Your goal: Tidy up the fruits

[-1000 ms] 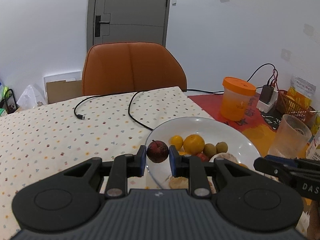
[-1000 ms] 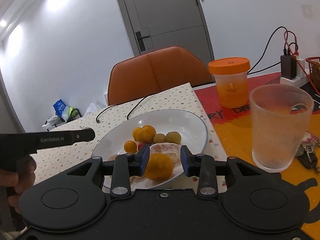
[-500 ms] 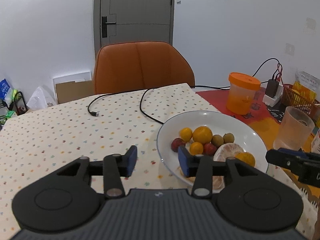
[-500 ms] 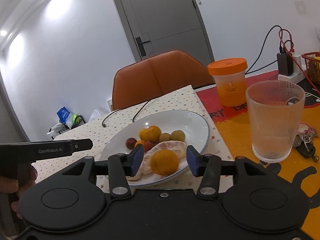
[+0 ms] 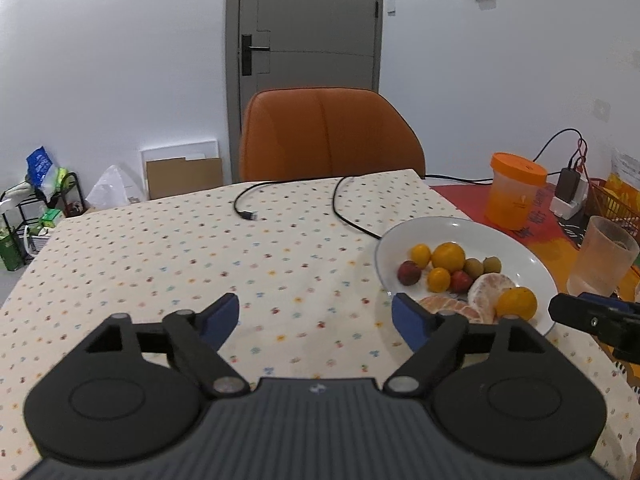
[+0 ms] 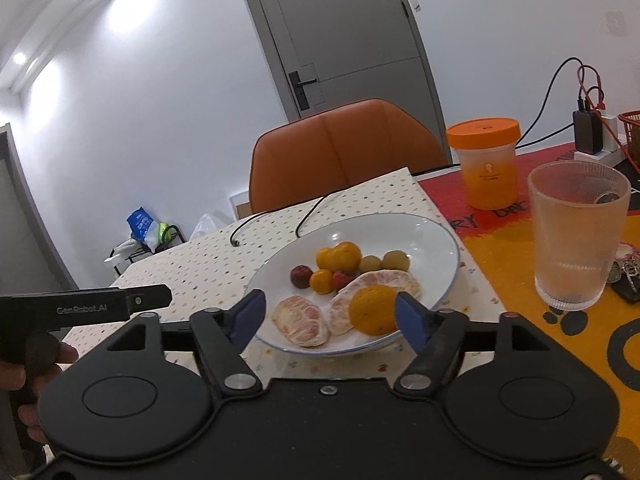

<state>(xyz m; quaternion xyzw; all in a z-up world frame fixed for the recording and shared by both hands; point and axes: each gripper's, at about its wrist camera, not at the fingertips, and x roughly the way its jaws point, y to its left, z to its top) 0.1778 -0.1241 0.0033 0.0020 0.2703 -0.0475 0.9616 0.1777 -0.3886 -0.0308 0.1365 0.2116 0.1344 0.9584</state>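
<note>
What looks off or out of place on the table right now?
Nothing is spilled or damaged. One oddity: a black cable trails loose across the dotted tablecloth and runs up to the far rim of the fruit plate. All the fruit sits inside the plate; both grippers are open and empty.

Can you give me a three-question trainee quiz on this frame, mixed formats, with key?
1. True or false: the left gripper is shut on a dark red plum.
2. Multiple choice: the large orange mandarin nearest the right gripper lies
A. on the dotted tablecloth
B. in the white round plate
C. inside the ribbed clear glass
3. Fill in: the lidded translucent tub behind the plate has a lid coloured ____.

Key: 1 false, its jaws stand wide apart over the dotted tablecloth and the dark red plum lies in the plate; 2 B; 3 orange.
</note>
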